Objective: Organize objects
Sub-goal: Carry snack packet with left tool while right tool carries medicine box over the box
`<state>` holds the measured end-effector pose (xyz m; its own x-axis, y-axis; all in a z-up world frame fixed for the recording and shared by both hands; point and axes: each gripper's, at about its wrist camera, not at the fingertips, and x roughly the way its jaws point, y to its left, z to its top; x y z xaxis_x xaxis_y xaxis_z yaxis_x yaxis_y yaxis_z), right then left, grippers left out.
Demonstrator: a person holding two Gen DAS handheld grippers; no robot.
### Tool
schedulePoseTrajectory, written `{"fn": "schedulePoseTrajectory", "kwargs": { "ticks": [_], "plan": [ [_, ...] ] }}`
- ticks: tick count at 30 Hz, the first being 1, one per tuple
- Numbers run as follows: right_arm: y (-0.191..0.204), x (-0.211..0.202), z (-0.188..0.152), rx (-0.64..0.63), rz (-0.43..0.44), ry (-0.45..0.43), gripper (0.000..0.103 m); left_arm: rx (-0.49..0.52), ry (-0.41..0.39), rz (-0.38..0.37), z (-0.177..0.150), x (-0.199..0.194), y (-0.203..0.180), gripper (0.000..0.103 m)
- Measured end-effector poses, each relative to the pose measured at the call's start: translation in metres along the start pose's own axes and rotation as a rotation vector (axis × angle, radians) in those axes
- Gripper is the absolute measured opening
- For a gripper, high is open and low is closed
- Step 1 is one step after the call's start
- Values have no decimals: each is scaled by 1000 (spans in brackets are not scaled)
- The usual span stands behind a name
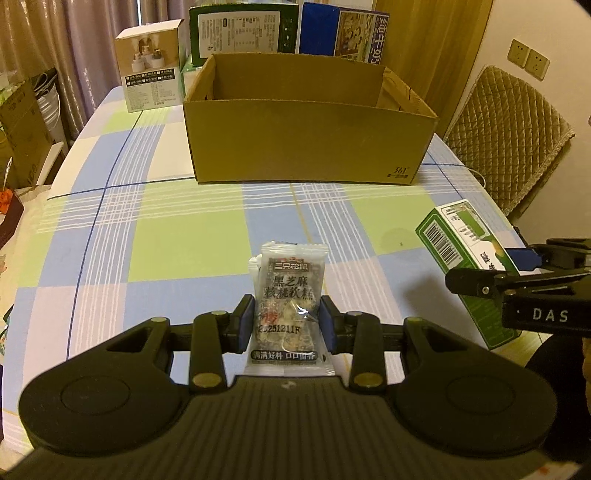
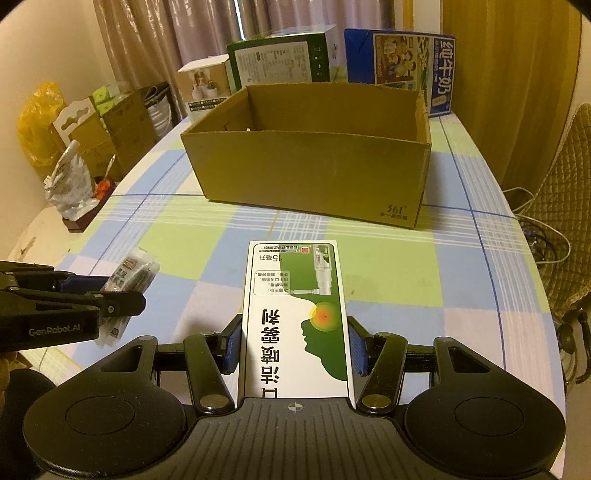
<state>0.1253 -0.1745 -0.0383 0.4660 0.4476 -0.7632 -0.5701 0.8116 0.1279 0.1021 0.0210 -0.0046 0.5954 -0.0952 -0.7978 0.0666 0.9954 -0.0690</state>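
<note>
warm dim light, a checked tablecloth [image 1: 177,236] over the table, curtains [image 2: 207,33] drawn behind, a quilted chair [image 1: 509,125] beside a wall socket [image 1: 528,59].

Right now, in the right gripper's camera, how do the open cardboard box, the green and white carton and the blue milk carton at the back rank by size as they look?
1. Open cardboard box, clearly largest.
2. Green and white carton, held in the right gripper.
3. Blue milk carton.

The last two are unsure: the held carton sits nearest the camera, and the milk carton is far and partly hidden.
</note>
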Motion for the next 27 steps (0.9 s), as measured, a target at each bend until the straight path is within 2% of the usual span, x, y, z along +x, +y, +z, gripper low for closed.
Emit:
{"fn": "schedulePoseTrajectory", "kwargs": {
  "ticks": [18, 27],
  "plan": [
    [-9, -14, 5, -11, -30, -6, 52, 21, -23, -21, 11, -11, -11, 31],
    [-13, -19, 26, -48, -36, -19, 52, 67, -40, -24, 31, -15, -15, 31]
  ]
}}
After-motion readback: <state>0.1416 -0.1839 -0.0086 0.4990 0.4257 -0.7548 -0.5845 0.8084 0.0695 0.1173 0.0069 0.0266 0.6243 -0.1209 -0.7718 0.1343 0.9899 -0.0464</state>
